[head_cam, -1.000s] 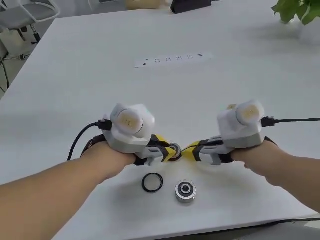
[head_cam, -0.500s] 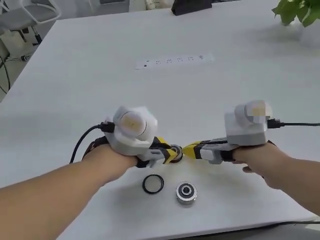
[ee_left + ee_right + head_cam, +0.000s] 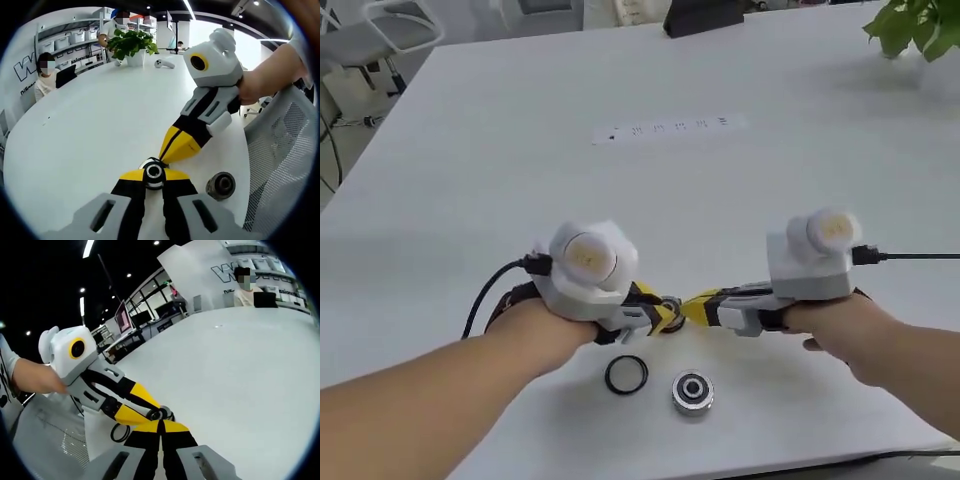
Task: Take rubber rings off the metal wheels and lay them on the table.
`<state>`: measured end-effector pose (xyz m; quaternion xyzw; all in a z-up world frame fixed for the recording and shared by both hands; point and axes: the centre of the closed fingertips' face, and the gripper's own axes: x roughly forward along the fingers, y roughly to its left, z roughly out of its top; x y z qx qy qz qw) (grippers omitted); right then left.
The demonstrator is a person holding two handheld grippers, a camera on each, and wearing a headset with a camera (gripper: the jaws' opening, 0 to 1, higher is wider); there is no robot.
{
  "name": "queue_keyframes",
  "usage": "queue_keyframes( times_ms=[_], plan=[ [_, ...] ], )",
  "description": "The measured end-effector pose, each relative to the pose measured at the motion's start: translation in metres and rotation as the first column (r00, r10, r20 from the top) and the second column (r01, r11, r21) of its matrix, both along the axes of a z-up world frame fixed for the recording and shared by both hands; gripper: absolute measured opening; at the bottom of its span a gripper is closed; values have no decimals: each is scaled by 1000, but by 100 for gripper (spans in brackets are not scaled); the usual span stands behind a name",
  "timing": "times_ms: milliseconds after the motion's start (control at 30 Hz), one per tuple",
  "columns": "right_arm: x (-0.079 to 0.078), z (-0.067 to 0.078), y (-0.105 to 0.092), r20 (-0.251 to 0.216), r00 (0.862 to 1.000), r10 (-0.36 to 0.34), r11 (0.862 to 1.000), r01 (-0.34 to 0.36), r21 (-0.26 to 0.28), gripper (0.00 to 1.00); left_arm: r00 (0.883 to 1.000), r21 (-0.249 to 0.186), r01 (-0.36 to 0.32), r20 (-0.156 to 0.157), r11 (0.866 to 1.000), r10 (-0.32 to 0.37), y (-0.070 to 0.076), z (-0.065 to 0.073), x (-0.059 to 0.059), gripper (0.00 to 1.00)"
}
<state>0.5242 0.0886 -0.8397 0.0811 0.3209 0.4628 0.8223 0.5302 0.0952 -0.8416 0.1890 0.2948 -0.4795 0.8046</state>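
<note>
item: wheel (image 3: 153,172), pinched in the jaws of our left gripper (image 3: 665,310) to steady it above the table (image 3: 740,200), right gripper (image 3: 689,303) jaws pressed together at its rim, likely to peel its ring (image 3: 151,161); loose ring (image 3: 626,375) and bare wheel (image 3: 692,390) lie near it, on our side.

white bench (image 3: 470,180) carries a black rubber ring (image 3: 626,375) lying flat near its front edge, a metal wheel (image 3: 692,391) just beside it, a socket strip (image 3: 667,126) farther back, a potted plant (image 3: 910,25) at the far corner
</note>
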Motion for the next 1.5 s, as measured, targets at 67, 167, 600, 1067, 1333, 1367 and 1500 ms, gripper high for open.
queue_keyframes(
  times_ms=[67, 167, 600, 1067, 1333, 1367, 1500],
  plan=[
    [0, 0, 1, -1, 1000, 3, 1000, -3, 4, 0, 1000, 0, 1, 0, 1000, -1, 0, 0, 0, 7],
    [-1, 1, 2, -6, 1000, 5, 1000, -5, 16, 0, 1000, -2, 2, 1, 1000, -2, 0, 0, 0, 7],
    [-7, 8, 7, -28, 999, 30, 996, -27, 83, 0, 1000, -7, -1, 5, 1000, 1, 1, 0, -1, 7],
    [-17, 12, 7, -65, 996, 60, 990, -51, 130, 0, 1000, -14, -9, 4, 1000, 9, 1, 0, -1, 7],
    [-18, 10, 4, -70, 996, 49, 992, -40, 116, 0, 1000, -11, -12, -3, 1000, 12, 0, 0, -1, 7],
    [-16, 8, 4, -64, 997, 35, 995, -29, 95, 0, 1000, -10, -14, -4, 1000, 14, 0, 0, -1, 7],
    [-11, 3, -1, -60, 998, 8, 998, -4, 62, 0, 1000, -6, -17, 5, 1000, 17, 0, 0, -2, 7]
  ],
)
